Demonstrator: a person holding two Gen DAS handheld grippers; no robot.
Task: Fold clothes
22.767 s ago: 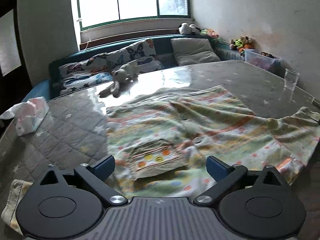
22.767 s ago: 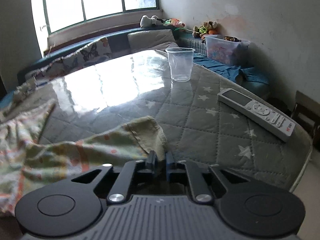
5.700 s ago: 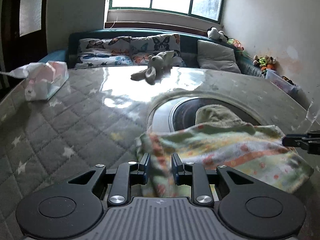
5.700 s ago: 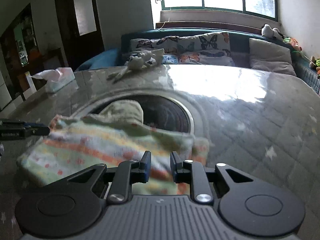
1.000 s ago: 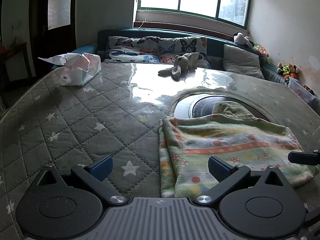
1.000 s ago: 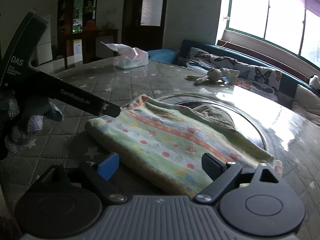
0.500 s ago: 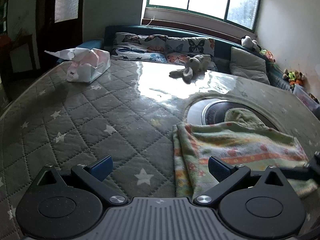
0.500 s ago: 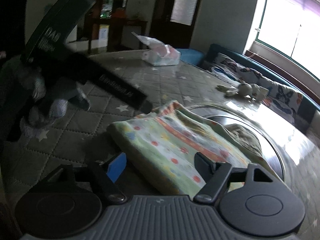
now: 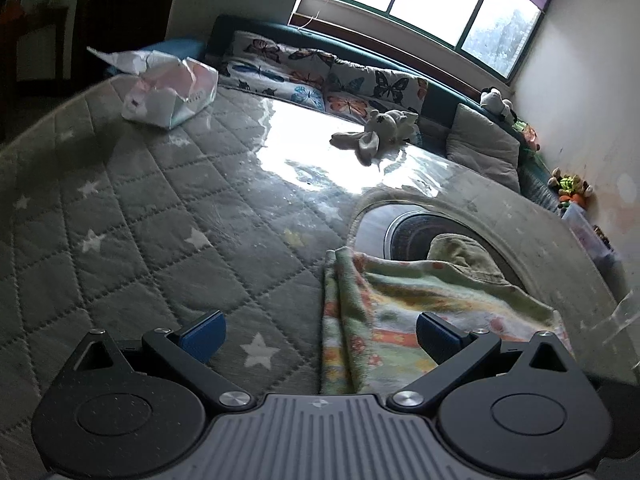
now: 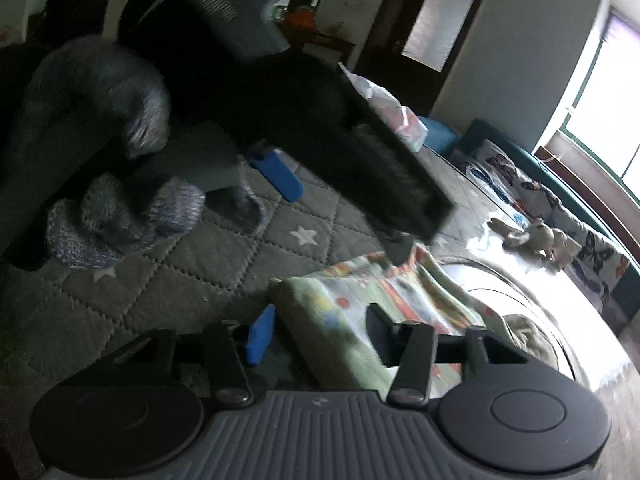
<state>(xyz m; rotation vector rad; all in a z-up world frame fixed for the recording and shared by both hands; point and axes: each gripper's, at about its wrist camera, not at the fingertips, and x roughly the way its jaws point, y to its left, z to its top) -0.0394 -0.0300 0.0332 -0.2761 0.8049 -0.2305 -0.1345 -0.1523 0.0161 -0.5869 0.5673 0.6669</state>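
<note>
Left wrist view: the folded garment (image 9: 404, 312) is seen lying on the quilted counter (image 9: 160, 216), partly over a round inset. The left gripper (image 9: 318, 330) is held released, its fingers (image 9: 202, 334) spread wide beside the garment's near edge. The right gripper (image 10: 320, 336) has just been closing, the garment's corner lying between its fingers, not yet pressed.

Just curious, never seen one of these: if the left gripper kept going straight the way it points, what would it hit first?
Probably the folded green patterned garment, at its left edge; the left gripper stands open over it and the grey quilted star-print table cover. Depth is hard to judge.
</note>
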